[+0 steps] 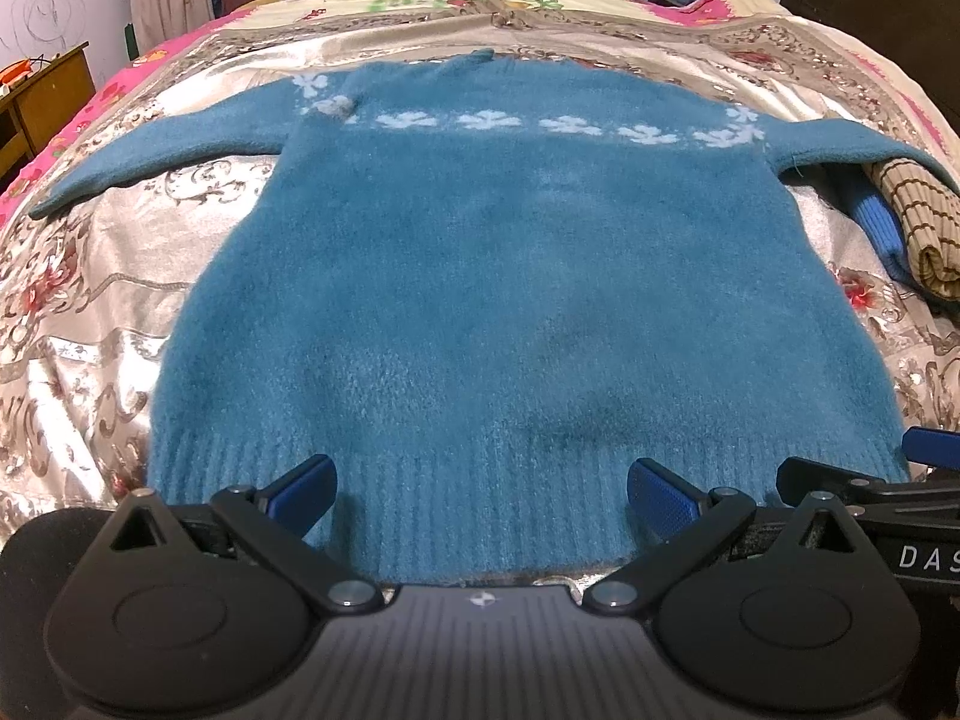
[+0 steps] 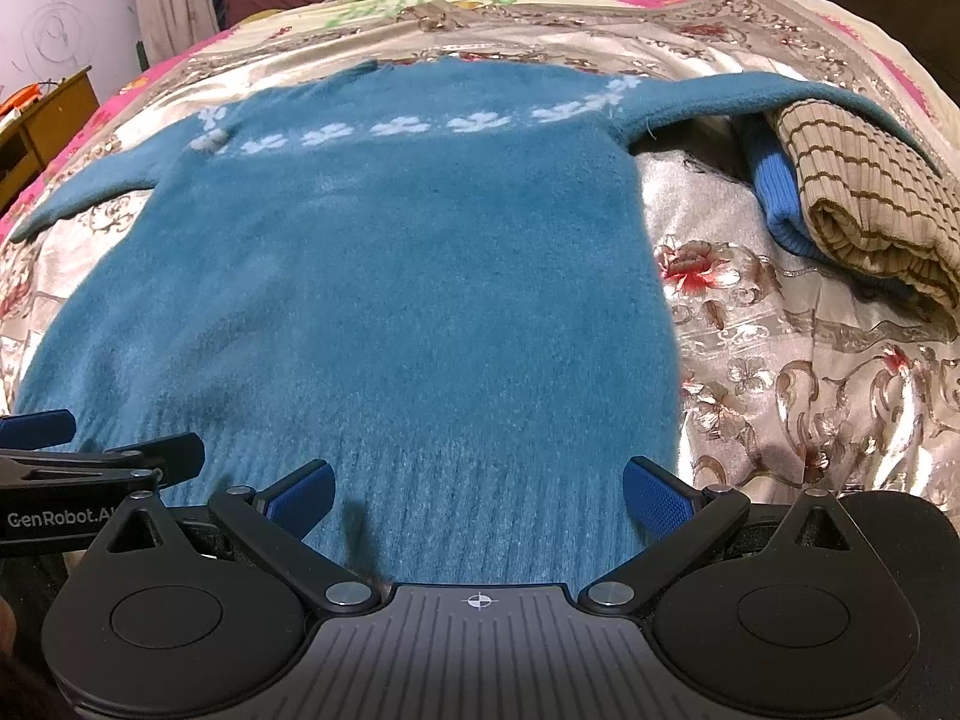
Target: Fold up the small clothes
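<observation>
A small teal knit sweater (image 1: pixel 480 276) with a band of white flowers lies flat on the bed, sleeves spread to both sides, ribbed hem nearest me. It also shows in the right wrist view (image 2: pixel 384 276). My left gripper (image 1: pixel 480 498) is open and empty, hovering over the hem's middle. My right gripper (image 2: pixel 477 495) is open and empty over the hem's right part. Each gripper shows at the edge of the other's view, side by side. The right sleeve (image 2: pixel 750 93) drapes over a pile of folded clothes.
A pile of folded clothes, beige striped (image 2: pixel 870 192) on bright blue (image 2: pixel 777 198), sits on the bed at the right. The floral bedspread (image 1: pixel 102 312) surrounds the sweater. A wooden desk (image 1: pixel 42 96) stands at the far left.
</observation>
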Demonstrator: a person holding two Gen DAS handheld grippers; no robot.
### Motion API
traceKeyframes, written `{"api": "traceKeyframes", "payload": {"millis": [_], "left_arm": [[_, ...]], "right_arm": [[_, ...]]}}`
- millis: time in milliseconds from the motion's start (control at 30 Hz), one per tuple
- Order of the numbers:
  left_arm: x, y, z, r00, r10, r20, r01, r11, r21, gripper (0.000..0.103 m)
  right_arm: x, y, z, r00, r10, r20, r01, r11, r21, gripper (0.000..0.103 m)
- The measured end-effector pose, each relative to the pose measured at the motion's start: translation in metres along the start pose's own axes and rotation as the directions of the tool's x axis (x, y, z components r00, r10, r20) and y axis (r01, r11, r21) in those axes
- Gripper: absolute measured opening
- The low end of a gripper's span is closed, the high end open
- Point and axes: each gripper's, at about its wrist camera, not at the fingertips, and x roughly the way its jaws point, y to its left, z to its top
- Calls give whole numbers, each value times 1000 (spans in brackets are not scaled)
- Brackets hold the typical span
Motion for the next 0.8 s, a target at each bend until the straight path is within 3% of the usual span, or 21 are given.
{"api": "traceKeyframes", "payload": {"millis": [800], "left_arm": [[0,-1,-3,1000,-4,-23,4,1000,-8,103]], "right_arm": [[-1,1,-3,1000,8,-16,-8,1000,5,103]]}}
